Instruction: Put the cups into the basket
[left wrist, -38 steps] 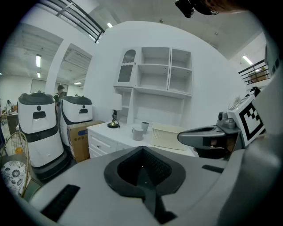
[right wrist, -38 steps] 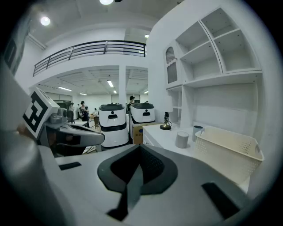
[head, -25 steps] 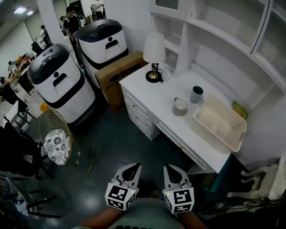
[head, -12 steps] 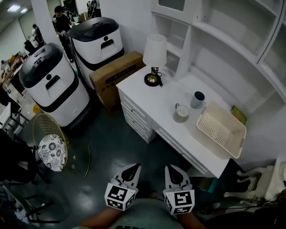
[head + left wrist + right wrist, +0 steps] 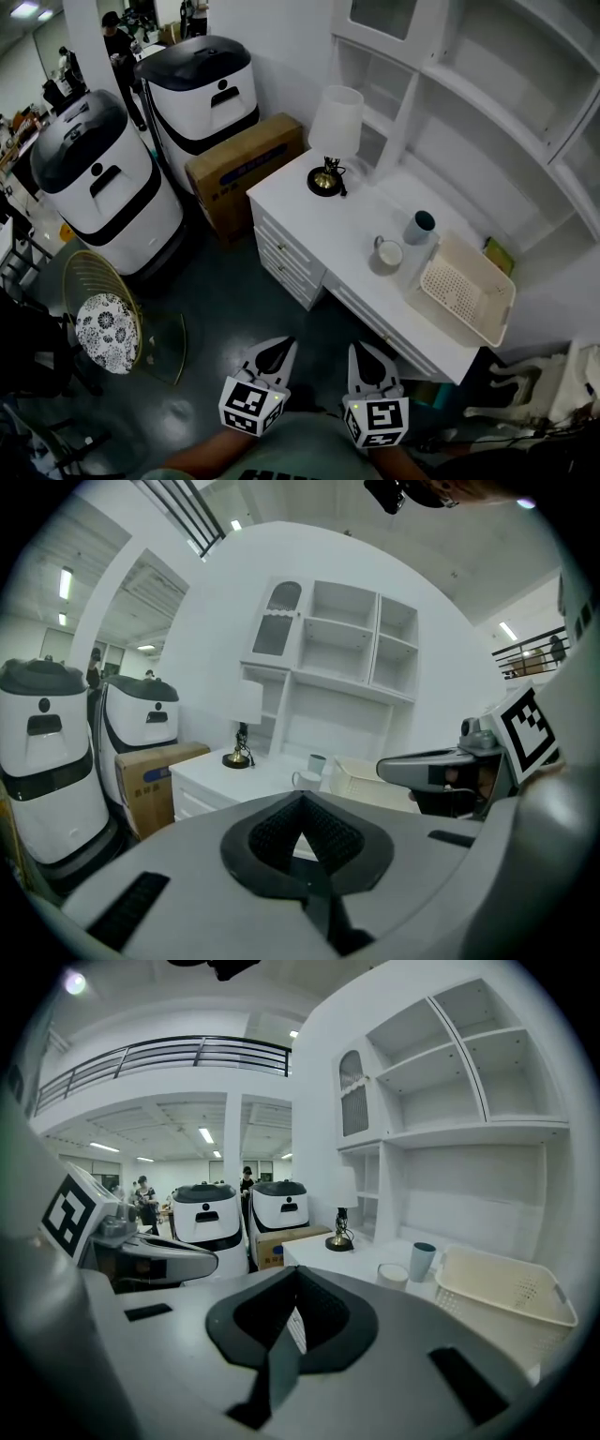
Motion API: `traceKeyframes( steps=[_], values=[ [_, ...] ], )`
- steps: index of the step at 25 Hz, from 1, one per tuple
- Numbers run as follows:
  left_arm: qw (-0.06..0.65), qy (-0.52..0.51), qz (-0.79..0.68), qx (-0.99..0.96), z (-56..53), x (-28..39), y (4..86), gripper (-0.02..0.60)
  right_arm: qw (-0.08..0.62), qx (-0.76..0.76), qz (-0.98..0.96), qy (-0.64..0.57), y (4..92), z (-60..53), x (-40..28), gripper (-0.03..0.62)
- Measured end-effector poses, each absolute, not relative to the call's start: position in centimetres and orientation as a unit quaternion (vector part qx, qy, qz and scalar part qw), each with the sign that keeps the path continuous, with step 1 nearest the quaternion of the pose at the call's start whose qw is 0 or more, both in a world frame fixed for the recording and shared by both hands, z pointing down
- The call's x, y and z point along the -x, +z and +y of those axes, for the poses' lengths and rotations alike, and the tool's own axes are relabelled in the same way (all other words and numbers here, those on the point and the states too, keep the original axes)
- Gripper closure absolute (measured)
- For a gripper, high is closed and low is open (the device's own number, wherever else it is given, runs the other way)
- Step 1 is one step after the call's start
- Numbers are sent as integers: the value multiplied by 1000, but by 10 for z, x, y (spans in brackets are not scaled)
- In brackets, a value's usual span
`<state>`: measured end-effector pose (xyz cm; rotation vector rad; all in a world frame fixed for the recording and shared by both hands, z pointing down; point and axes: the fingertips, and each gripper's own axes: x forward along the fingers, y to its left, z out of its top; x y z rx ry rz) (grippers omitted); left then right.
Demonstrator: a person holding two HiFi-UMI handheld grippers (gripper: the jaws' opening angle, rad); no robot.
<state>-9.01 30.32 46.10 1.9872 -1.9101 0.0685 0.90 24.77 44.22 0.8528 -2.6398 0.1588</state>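
While left hand-held gripper (image 5: 277, 349), right hand-held gripper (image 5: 362, 350) sit closed, empty, tall cup (image 5: 419, 228), squat mug (image 5: 388, 255) stand near perforated basket (image 5: 452, 291).

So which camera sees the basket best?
The head view: it looks down into the basket, showing its whole rim and holed floor. The right gripper view shows it from the side; the left gripper view shows only a small part.

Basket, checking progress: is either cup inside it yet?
No, the basket holds nothing; the tall cup and the mug stand on the desk beside it.
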Motion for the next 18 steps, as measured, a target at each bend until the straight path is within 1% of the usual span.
traceKeyframes(
  steps=[12,18],
  values=[
    [174,46,-654,-735,297,133,457,575,159,-348,-921,72,444,245,27,580],
    [181,45,-645,-741,298,144,462,575,166,-360,-916,65,447,246,37,580]
  ],
)
